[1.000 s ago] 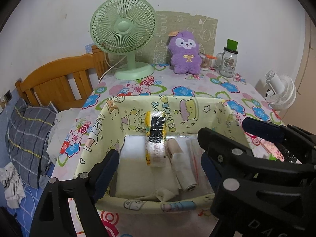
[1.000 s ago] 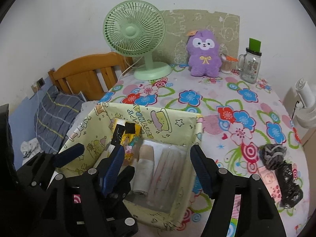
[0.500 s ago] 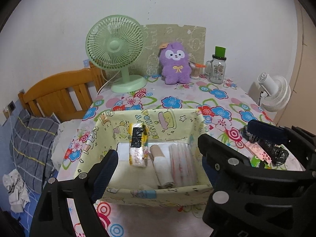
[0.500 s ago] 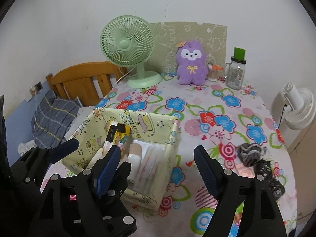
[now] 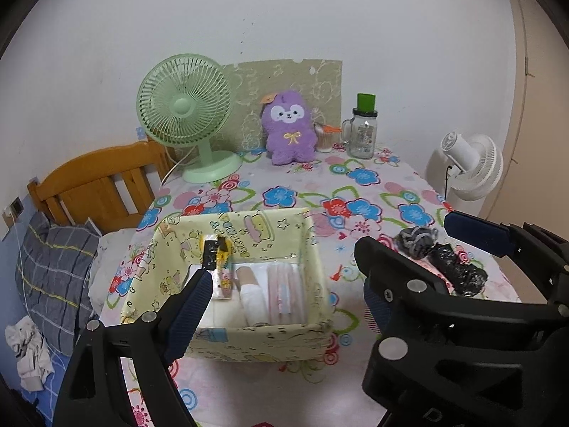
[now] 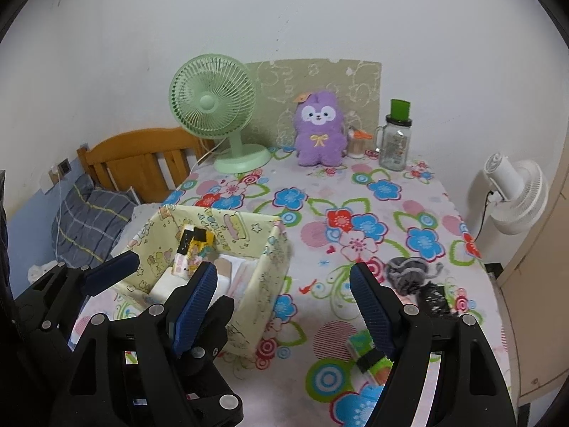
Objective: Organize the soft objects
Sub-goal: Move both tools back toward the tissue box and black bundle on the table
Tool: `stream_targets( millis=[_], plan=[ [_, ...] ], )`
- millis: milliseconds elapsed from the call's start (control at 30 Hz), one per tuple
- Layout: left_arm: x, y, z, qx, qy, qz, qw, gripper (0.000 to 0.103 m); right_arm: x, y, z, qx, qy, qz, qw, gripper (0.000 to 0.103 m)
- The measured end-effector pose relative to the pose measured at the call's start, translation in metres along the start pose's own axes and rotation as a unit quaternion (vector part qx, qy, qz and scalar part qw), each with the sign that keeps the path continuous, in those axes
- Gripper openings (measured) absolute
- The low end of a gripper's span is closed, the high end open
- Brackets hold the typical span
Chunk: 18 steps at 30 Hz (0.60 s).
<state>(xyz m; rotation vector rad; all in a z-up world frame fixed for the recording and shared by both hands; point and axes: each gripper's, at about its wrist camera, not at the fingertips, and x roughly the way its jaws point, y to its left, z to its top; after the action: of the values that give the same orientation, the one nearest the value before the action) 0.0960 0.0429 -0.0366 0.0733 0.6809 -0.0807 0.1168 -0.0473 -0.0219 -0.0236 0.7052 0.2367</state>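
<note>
Both grippers hover over the near bench edge with fingers spread, holding nothing — the left gripper [image 5: 281, 281] in front of the box [image 5: 227, 334], the right gripper [image 6: 284, 302] just right of it; the box holds a yellow pack [image 5: 217, 252], a roll [image 5: 252, 295] and what looks like a pink packet [image 5: 284, 291]; a grey scrunchie [image 6: 409, 274] and black bundle [image 6: 435, 299] lie well right.
</note>
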Motion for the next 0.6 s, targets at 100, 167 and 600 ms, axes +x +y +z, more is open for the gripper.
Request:
stream_targets(
  millis=[100, 167, 600],
  plan=[
    [-0.006, -0.007, 0.001, 0.003, -0.005, -0.004, 1.0, 0.089, -0.01, -0.006, -0.001, 0.002, -0.008, -0.005, 1.0, 0.081],
    [-0.01, -0.012, 0.001, 0.006, -0.009, -0.007, 0.9999, 0.089, -0.017, -0.011, -0.002, 0.005, -0.014, -0.011, 1.0, 0.084],
    [-0.025, -0.044, 0.001, 0.017, -0.024, -0.016, 0.9995, 0.095, -0.043, -0.04, -0.012, 0.015, -0.03, -0.032, 0.999, 0.089]
  ],
)
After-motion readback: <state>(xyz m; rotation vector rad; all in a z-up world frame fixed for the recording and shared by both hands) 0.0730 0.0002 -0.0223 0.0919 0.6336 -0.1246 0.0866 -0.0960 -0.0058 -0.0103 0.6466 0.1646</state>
